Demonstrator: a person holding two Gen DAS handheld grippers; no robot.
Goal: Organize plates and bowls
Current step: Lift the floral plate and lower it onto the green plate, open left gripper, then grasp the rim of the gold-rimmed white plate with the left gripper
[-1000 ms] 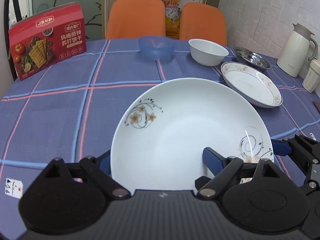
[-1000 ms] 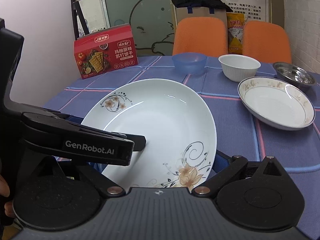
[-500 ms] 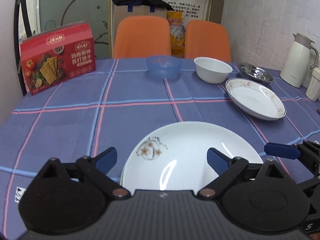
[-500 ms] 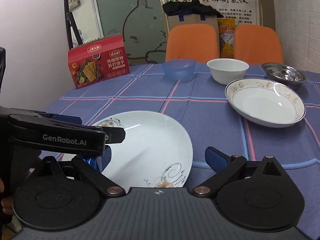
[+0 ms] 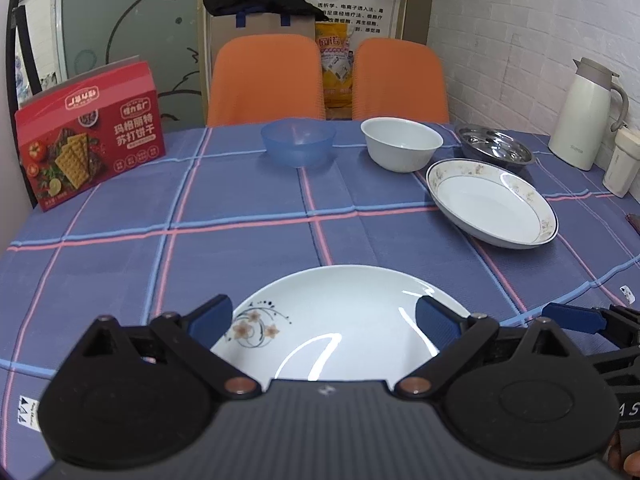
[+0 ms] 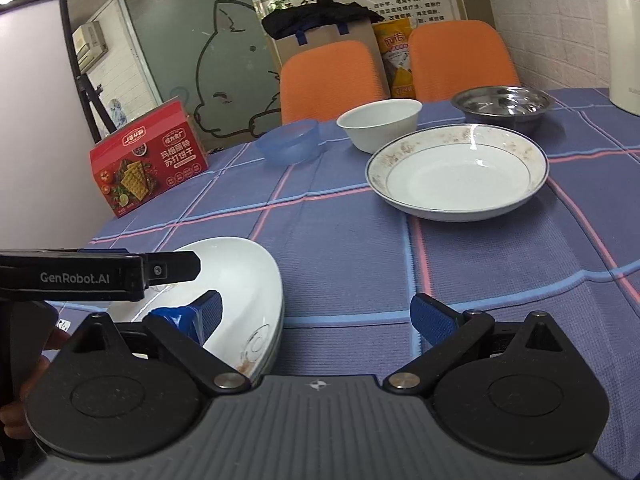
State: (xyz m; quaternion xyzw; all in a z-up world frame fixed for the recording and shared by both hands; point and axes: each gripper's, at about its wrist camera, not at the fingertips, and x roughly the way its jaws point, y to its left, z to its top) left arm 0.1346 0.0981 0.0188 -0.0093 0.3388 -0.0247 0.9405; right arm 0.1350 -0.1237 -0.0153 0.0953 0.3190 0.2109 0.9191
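Glossy ceramic plate [image 5: 340,328], shiny steel bowl [image 5: 496,150], matt woven tablecloth [image 5: 240,248]

The bench [image 5: 120,248] is covered by a blue cloth crossed with pink and pale-blue lines. Two orange chairs [image 5: 266,80] are set side by side at its far edge. A white-painted brick wall [image 5: 520,40] is seen on the right. A frosted glass panel [image 6: 192,60] bearing a cat outline and a poster [image 5: 360,4] with Chinese text are seen behind the chairs. Lighting is even, indoor.
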